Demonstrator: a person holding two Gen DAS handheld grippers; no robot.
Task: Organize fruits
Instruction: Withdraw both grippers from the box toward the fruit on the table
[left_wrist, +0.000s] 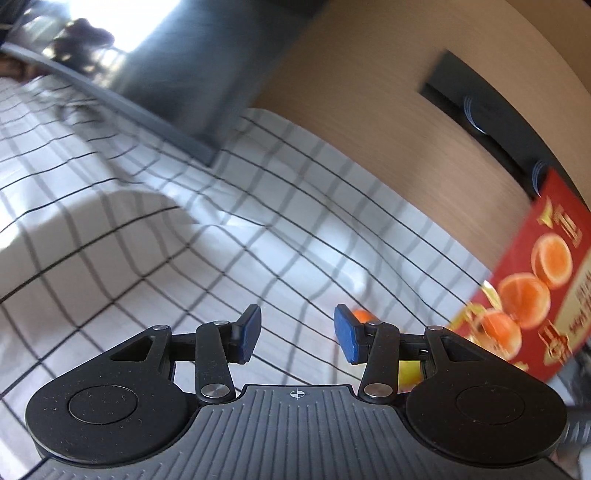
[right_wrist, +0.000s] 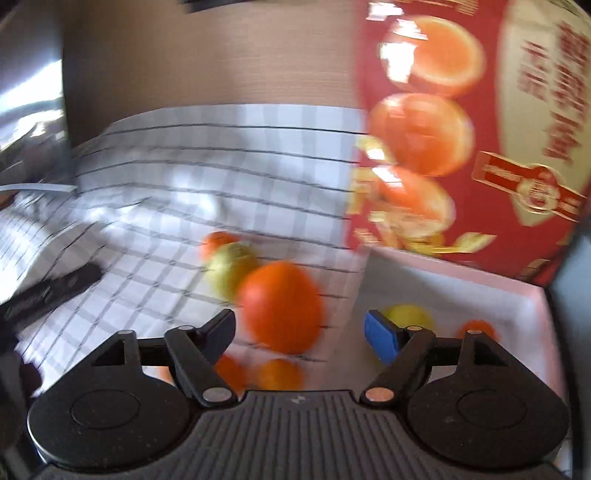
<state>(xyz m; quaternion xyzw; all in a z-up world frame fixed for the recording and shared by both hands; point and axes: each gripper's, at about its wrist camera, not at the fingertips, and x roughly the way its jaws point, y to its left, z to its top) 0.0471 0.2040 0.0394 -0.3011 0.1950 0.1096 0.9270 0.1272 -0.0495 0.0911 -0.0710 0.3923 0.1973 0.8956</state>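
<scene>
Both grippers are wide open and empty, the right gripper (right_wrist: 300, 332) over a big orange (right_wrist: 280, 306) just left of the red box (right_wrist: 480, 147), left gripper (left_wrist: 297, 334) further left.

Fruits (right_wrist: 280, 306) lie on the checked cloth (right_wrist: 184, 177), left of the box (right_wrist: 509, 295) with its upright lid (right_wrist: 461, 129).

The cloth (right_wrist: 221, 177) is white with thin dark lines that make squares. On the cloth near the box lid (right_wrist: 461, 129) lie a big orange fruit (right_wrist: 280, 306) and a yellow-green fruit (right_wrist: 231, 267). The box lid is red with orange fruit pictures and gold marks. The box (right_wrist: 461, 273) under the lid is white inside, with a yellow fruit (right_wrist: 410, 314) in it. The gripper pads (left_wrist: 349, 338) are blue.
</scene>
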